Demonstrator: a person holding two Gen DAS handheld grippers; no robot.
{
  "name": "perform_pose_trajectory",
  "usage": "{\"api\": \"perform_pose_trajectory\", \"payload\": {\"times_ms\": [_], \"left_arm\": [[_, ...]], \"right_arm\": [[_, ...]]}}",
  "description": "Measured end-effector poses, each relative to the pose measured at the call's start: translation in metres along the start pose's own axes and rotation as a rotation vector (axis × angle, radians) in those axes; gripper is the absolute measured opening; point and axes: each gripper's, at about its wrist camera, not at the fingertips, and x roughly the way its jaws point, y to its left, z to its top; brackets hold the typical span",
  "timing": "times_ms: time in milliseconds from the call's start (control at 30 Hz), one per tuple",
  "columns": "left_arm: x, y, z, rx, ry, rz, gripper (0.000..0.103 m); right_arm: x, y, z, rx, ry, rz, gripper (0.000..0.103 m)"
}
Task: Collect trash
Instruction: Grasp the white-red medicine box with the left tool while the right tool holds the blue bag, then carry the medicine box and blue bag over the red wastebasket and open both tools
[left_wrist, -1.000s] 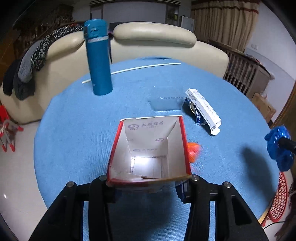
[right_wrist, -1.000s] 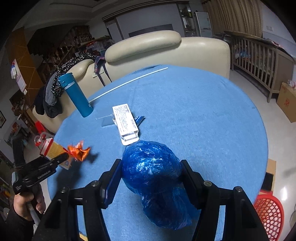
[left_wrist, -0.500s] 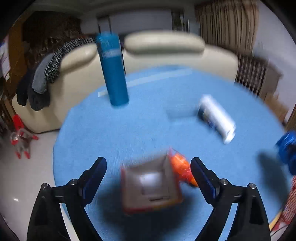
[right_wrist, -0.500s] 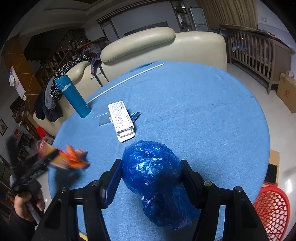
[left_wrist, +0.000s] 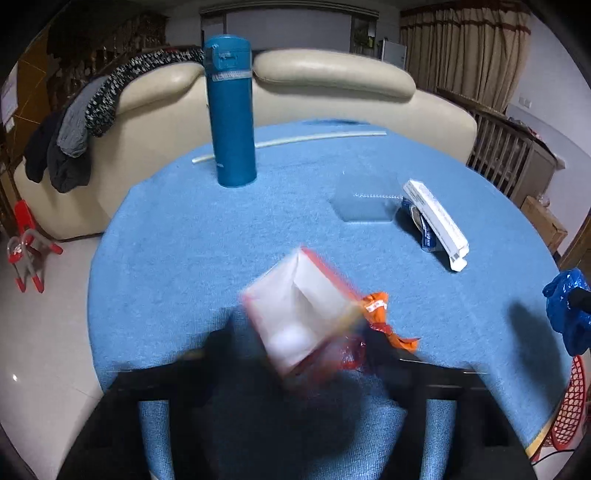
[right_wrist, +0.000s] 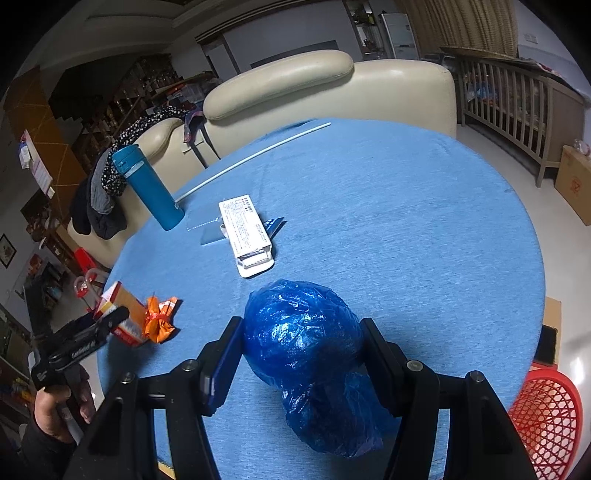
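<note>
Holding: the right gripper (right_wrist: 301, 328) is clamped on a blue bag (right_wrist: 303, 343), which bulges between both pads and hangs just over the table (right_wrist: 406, 221).
Why so: judged, a side squeeze keeps the soft bag bunched while the other hand works.
Left gripper (left_wrist: 299, 358): its jaws have just been closing with the carton (left_wrist: 303, 314) between them; blur hides whether the pads press on it, so I cannot tell the grip.
Carton: at the table's near edge, tilted, open mouth toward the left camera.
Carton contents: pale inside, too blurred to say if anything is in it.
Wrapper (left_wrist: 384, 317): orange, crumpled, touching or just beside the carton on the cloth.
Bag contents: hidden by the opaque plastic.
Basket (right_wrist: 546, 417): red mesh, beside the table on the right; its inside is not shown, probably the bin.
Other items: white box (right_wrist: 247, 229) and flask (right_wrist: 147, 184), further back on the table, well apart from both grippers.
Step in hand: likely regripping the carton.
</note>
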Motion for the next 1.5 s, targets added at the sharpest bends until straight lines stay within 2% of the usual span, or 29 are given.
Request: {"api": "perform_pose_trajectory", "payload": {"times_ms": [167,333,500,767,967,1233,1500], "left_arm": [[-0.002,0.003,0.004,0.001,-0.001,-0.011,0.049],[-0.028,0.006,0.016,-0.007,-0.076,-0.002,0.048],[-0.054,-0.012,0.03,0.032,-0.143,-0.031,0.048],[-0.079,-0.075,0.029,0.141,-0.185,-0.153,0.048],[-0.085,-0.135,0.024,0.236,-0.17,-0.267,0.048],[-0.092,-0.221,0.009,0.376,-0.131,-0.419,0.048],[-0.105,-0.302,-0.019,0.54,-0.1,-0.53,0.048]], "right_arm": [[-0.001,0.0,-0.001,0.001,-0.004,0.001,0.065],[-0.006,-0.001,0.0,0.007,-0.016,-0.001,0.065],[-0.013,-0.004,0.001,0.016,-0.034,-0.003,0.065],[-0.034,-0.019,-0.005,0.038,-0.068,-0.034,0.065],[-0.063,-0.05,-0.014,0.09,-0.111,-0.081,0.065],[-0.112,-0.114,-0.044,0.187,-0.151,-0.189,0.065],[-0.143,-0.18,-0.088,0.308,-0.139,-0.286,0.065]]}}
